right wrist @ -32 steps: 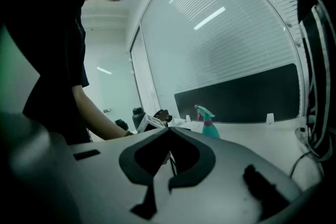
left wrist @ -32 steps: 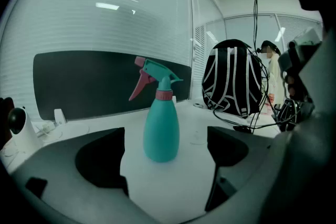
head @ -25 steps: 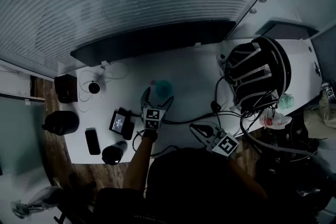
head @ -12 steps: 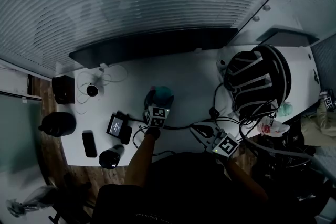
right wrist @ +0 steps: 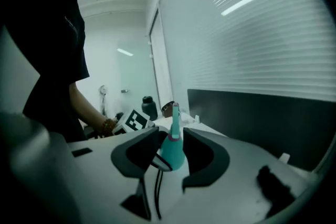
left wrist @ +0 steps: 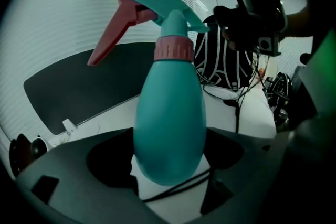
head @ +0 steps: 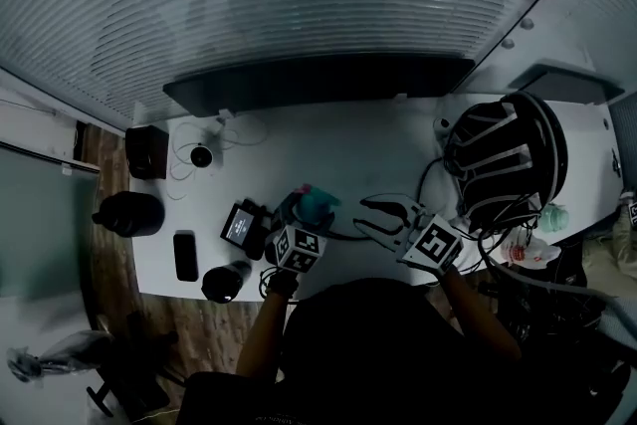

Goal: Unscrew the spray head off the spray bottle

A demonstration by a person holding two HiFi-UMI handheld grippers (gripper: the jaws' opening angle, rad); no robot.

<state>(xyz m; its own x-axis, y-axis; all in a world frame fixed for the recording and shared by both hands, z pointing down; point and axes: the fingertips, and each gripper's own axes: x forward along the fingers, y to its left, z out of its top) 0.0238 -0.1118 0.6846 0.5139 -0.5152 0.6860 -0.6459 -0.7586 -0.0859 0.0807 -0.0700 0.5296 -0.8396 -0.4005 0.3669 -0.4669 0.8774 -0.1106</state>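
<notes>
Wide jaws of left gripper (head: 295, 220) hold bottle (left wrist: 170, 123); right gripper (head: 370, 216), at 3 o'clock, jaws opening empty, should grip head (left wrist: 157, 2) next.

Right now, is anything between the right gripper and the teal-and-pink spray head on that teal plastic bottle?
Nothing visible. The right gripper, jaws opening and empty, faces the teal-and-pink spray head across a bare gap; a black cable lies flat on the white table below. The left gripper holds the teal plastic bottle by its body.
</notes>
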